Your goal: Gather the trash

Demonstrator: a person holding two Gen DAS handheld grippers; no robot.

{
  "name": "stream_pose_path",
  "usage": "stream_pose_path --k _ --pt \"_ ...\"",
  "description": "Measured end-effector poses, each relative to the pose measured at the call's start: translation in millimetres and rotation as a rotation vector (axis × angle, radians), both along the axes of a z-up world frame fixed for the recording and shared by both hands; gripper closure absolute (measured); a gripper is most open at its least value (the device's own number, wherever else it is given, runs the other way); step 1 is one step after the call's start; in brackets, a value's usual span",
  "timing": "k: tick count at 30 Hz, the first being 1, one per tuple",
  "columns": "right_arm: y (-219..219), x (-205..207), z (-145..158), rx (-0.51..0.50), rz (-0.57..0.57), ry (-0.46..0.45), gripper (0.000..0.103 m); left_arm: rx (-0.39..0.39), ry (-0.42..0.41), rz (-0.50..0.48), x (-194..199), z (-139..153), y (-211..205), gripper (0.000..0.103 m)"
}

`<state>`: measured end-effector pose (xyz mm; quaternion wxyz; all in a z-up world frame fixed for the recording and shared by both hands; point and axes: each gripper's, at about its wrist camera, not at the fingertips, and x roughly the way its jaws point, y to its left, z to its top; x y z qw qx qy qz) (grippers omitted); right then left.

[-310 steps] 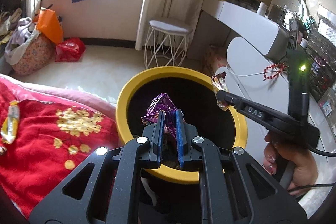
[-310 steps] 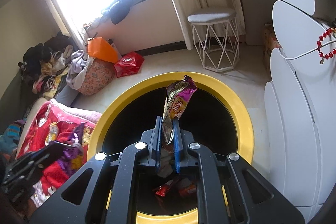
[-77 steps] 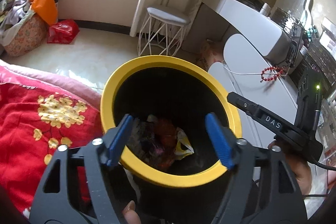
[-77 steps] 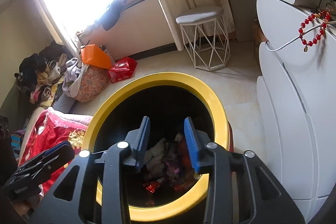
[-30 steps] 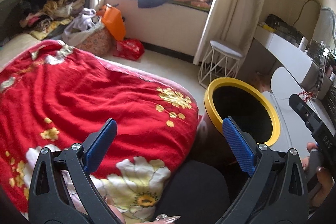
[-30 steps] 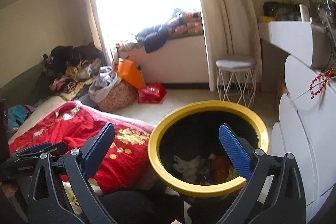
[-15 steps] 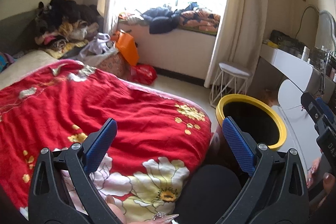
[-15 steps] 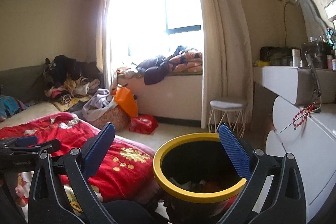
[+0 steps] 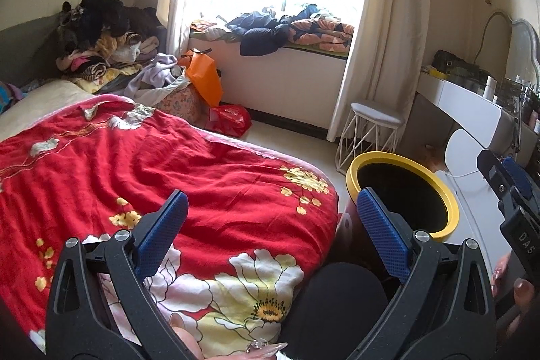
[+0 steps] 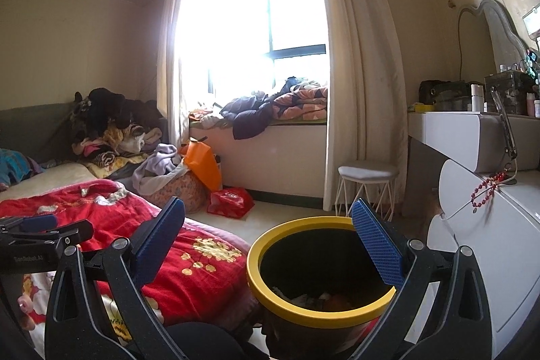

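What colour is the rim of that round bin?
Yellow rim on the round black bin; right wrist view shows it best.

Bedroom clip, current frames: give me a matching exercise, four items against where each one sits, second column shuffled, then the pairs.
Items
1. yellow-rimmed bin
2. white stool
3. red bead string
4. orange bag

Places
A. draped on the white cabinet at the right
B. by the laundry pile, below the window seat
C. on the floor next to the red quilt
D. at the foot of the curtain, beside the dressing table

Pairs: 1-C, 2-D, 3-A, 4-B
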<state>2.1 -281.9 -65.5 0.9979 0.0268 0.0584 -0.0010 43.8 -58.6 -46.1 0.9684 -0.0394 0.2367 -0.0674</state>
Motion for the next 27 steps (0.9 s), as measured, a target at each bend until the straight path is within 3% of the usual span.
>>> stream_pose_path --k 27 --pt "0.0 1.6 1.1 0.004 0.002 0.002 0.006 0.0 -0.005 0.0 0.2 1.3 0.7 0.011"
